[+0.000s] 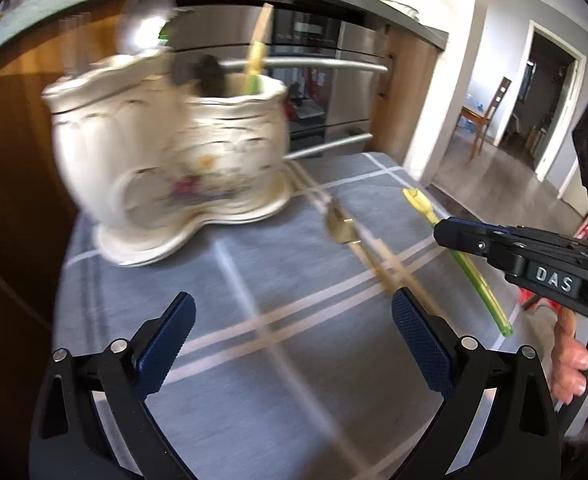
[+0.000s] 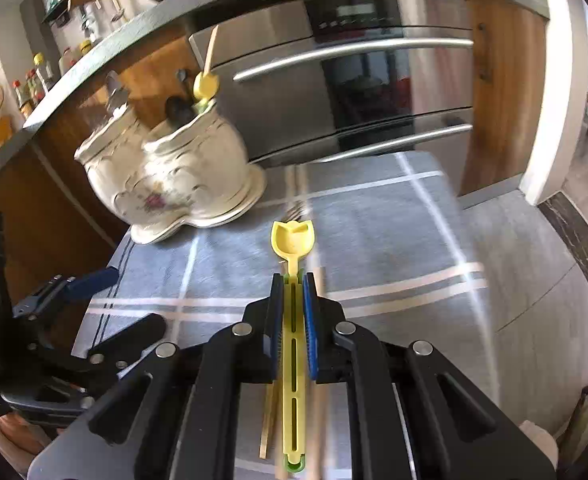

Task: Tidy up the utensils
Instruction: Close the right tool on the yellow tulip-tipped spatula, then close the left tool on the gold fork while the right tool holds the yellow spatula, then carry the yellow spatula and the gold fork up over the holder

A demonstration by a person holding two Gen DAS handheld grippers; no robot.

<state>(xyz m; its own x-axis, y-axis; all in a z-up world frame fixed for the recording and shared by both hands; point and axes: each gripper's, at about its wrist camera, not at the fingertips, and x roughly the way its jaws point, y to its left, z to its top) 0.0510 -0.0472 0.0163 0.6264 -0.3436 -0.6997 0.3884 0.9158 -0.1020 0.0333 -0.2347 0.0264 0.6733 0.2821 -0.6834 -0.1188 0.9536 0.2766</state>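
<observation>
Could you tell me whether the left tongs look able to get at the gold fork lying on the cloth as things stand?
Probably yes. The left tongs stand open and empty, and the gold fork lies on the cloth ahead of them with nothing over it. The right tongs, shut on the yellow spoon, hover close by.

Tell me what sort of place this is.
Most likely a home kitchen: a stainless-steel oven with bar handles under a dark countertop, bottles on a shelf, and a cream floral ceramic utensil holder on a grey checked tablecloth.

Two yellow plastic spoons: one held, one standing in the holder. One white ceramic holder, centre left. One gold fork on the cloth. Two grippers.
</observation>
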